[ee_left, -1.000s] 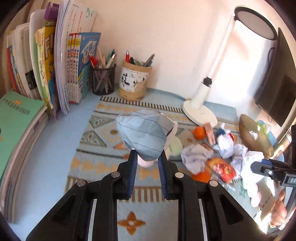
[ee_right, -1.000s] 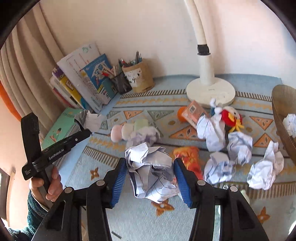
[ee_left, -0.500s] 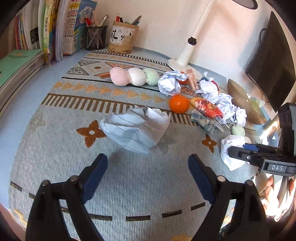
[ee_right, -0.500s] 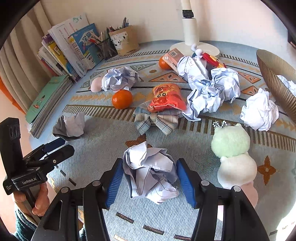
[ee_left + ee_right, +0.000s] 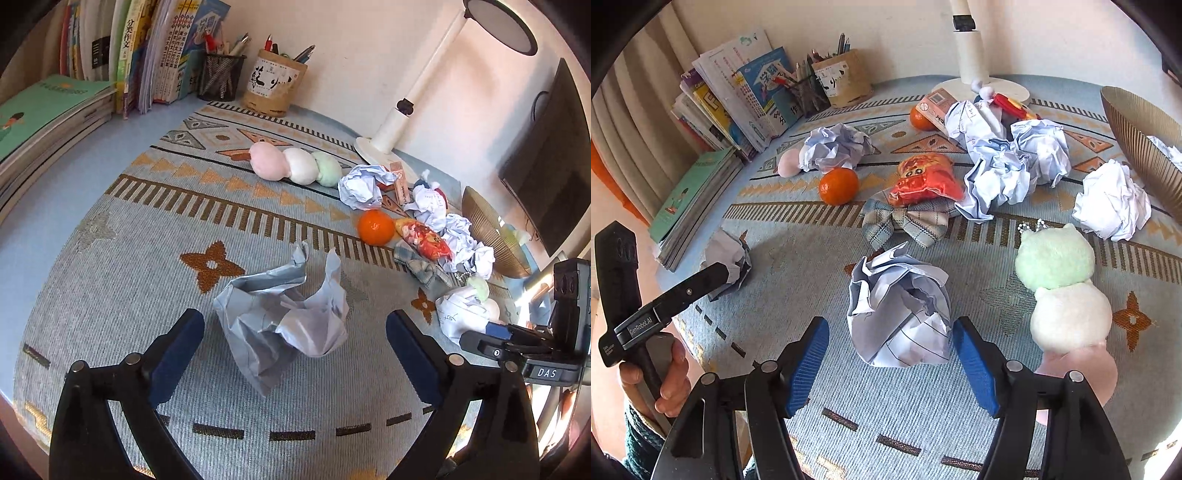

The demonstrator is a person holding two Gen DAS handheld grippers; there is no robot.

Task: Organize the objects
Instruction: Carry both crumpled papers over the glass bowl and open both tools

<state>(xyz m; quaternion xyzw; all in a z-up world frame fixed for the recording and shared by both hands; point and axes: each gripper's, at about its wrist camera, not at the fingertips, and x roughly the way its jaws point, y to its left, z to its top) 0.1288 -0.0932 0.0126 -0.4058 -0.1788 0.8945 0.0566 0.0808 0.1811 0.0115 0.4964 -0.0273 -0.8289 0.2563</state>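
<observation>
Grey-blue crumpled paper (image 5: 284,325) lies on the patterned mat (image 5: 110,295), between the pads of the left claw (image 5: 295,343); jaws wide open, pads well clear of it, no contact. White lined paper ball (image 5: 899,314) also on the mat, between the pads of the right claw (image 5: 891,354); jaws opening, small gap each side, nothing gripped. In the right wrist view the left claw's body is at lower left, held by a hand (image 5: 670,384), w/ the grey-blue paper at its tip. Beyond the lined ball: plaid bow (image 5: 905,221), red snack packet (image 5: 925,181) resting partly on it, orange (image 5: 838,186) just beside. Further paper balls (image 5: 1015,162) cluster behind the packet; one more (image 5: 1112,203) near the gold ribbed bowl (image 5: 1137,136) at right. Plush toy (image 5: 1063,288), green over white, just right of the right claw. Second plush (image 5: 295,166), pink/white/green, lies mid-mat. Back of the surface: lamp base (image 5: 376,151), two pen holders (image 5: 273,85), books (image 5: 147,55) upright, flat stack (image 5: 44,118) at left.
</observation>
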